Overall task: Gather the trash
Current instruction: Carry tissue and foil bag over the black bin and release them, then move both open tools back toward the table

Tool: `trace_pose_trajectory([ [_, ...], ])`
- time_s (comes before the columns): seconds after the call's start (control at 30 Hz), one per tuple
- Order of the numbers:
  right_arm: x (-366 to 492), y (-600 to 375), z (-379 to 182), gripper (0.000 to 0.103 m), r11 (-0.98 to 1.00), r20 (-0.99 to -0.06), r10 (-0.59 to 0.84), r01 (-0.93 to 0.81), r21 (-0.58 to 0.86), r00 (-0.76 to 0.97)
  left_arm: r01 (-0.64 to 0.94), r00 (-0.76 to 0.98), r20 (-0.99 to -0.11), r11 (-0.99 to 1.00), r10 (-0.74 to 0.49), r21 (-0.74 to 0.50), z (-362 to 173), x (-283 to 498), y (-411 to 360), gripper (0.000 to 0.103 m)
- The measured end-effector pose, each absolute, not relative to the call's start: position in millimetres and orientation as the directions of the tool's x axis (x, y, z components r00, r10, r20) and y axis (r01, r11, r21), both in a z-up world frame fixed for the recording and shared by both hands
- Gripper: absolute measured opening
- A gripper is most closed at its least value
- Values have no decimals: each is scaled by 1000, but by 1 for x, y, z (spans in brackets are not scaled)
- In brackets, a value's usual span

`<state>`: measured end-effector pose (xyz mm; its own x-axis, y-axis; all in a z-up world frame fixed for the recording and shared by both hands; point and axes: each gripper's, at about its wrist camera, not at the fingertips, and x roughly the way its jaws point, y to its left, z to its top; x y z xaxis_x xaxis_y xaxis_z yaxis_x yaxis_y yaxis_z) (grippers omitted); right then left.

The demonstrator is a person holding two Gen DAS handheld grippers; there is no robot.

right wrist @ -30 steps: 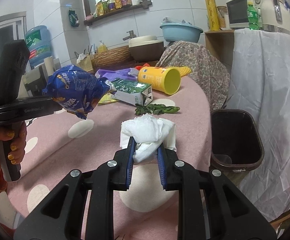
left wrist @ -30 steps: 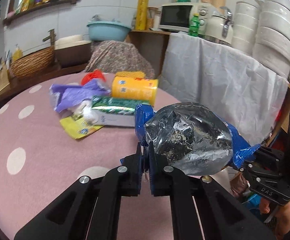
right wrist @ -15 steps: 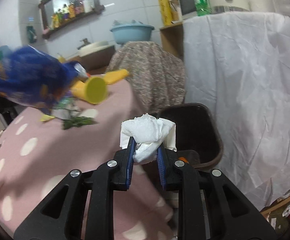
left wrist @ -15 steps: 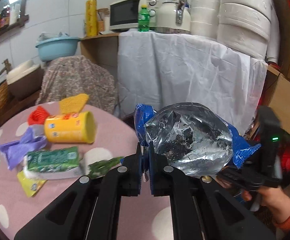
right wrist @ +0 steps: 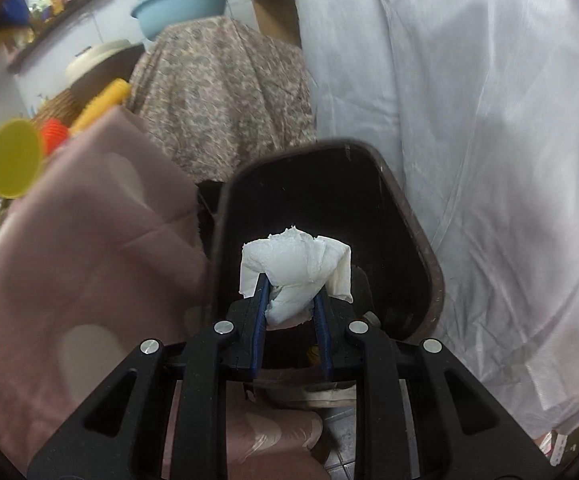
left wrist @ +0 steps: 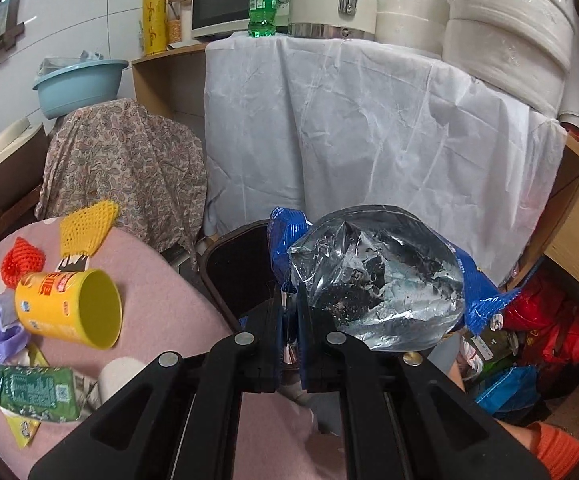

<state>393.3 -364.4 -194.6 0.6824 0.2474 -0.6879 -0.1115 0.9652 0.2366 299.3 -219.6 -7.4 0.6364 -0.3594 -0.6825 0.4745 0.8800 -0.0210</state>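
Carrying trash to the bin [right wrist: 429, 264]: right hand-held gripper [right wrist: 289, 300] clamps a tissue wad [right wrist: 293, 264] above it, left hand-held gripper [left wrist: 289, 304] pinches a chip bag [left wrist: 377, 280]; next, release both.

Both wrist views downward, sharing bin [left wrist: 233, 276] [right wrist: 421, 216]

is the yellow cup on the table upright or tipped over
Tipped over. The yellow cup lies on its side on the pink tablecloth, its open mouth facing sideways toward the camera.

Trash bin [left wrist: 229, 276] partly behind snack bag [left wrist: 373, 276]
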Motion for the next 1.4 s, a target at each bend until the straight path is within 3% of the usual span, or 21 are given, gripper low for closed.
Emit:
trace_pose_trajectory([
  [0.13,411,-362,-216,23,969,-716,235,-98,227,658,464,618,-710,886,-338,-18,-17,318,-233,7],
  [0.2,418,-359,-223,28,966,-718,246,-99,240,651,457,608,-724,889,-326,-18,-22,329,-240,7],
  [0.27,420,-358,-227,45,964,-721,245,-89,249,648,454,596,-736,891,-320,-20,-26,336,-246,7],
  [0.37,414,-357,-223,60,962,-701,249,-89,258,669,450,592,-750,893,-296,2,-32,347,-254,7],
  [0.8,354,-381,-198,70,948,-638,273,-89,305,720,421,570,-813,892,-119,164,-77,396,-286,7],
  [1.27,313,-397,-186,72,951,-619,253,-75,299,744,422,575,-817,871,-43,251,-92,408,-300,8],
  [1.37,307,-398,-181,72,951,-609,254,-80,297,752,431,597,-801,857,-37,282,-87,405,-304,18],
  [1.4,306,-398,-180,72,951,-606,253,-79,299,754,432,603,-797,853,-31,294,-86,403,-305,32],
])
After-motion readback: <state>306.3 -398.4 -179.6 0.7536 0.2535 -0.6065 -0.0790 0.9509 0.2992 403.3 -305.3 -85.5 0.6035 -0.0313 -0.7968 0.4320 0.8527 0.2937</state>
